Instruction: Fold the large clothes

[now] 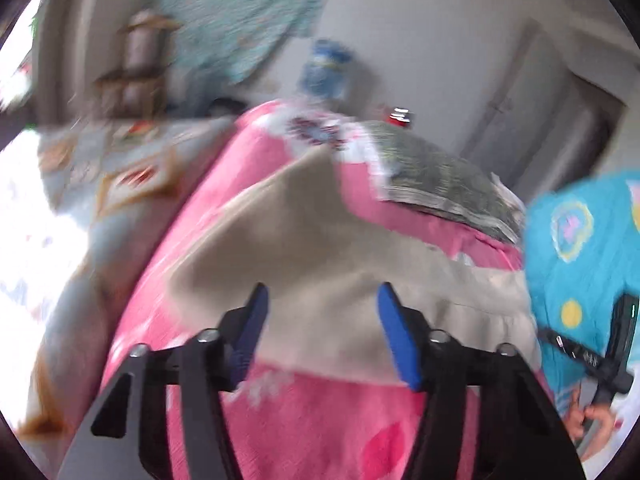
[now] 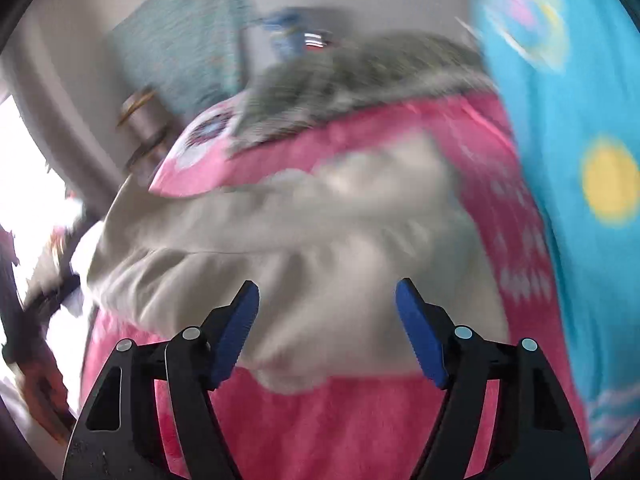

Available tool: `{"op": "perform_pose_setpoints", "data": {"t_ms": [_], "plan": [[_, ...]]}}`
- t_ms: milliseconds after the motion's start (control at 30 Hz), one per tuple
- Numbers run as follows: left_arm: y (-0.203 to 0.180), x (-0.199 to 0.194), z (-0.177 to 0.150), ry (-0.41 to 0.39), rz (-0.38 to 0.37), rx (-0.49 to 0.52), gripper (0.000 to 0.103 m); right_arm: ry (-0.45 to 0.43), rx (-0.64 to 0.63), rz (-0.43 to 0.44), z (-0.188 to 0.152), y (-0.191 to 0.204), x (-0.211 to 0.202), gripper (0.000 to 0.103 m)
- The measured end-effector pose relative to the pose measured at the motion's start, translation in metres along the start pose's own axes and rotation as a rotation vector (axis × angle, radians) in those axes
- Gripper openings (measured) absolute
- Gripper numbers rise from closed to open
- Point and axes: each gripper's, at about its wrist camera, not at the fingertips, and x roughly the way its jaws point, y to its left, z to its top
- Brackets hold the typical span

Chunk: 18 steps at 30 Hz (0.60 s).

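Bedroom setting: pale wall, closed door far right, pink bedcover (image 1: 320, 420) as the work surface.

Item 1. Left gripper (image 1: 322, 300): blue pads spread, nothing pinched; beige cloth shows behind the gap, contact not confirmed.

Item 2. Right gripper (image 2: 326, 300): blue pads spread wider, nothing between them; it hovers over the near edge of the same cloth.

Item 3. Beige garment (image 1: 320, 248): one piece, the task's thing. Lies on the pink bedcover directly ahead of both claws, partly doubled over, with rumpled folds toward its far side in the right wrist view. Blur hides the seams.

Item 4. Grey patterned folded piece (image 1: 444, 180): one, far right on the bedcover, apart from the beige garment.

Item 5. Turquoise fabric with yellow dot (image 1: 580, 280): one, at the right edge; seemingly the person's clothing.

Item 6. Red can (image 1: 400, 116): one, far, by the wall.

Step in hand, judged: between folds, both claws free and repositioning over the garment.

Next move, judged: each claw must settle on an edge or corner, pinch it, then carry it across evenly.
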Motion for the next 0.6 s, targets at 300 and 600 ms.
{"op": "perform_pose_setpoints", "data": {"t_ms": [300,600], "plan": [[-0.027,0.108,0.066,0.088,-0.008,-0.010,0.004,-0.075,-0.009,-0.084,0.056,0.014,0.033,0.062],[0.067,0.156,0.036,0.103,-0.035,-0.277,0.004,0.024,0.161,-0.156,0.030,-0.096,0.094,0.046]]}}
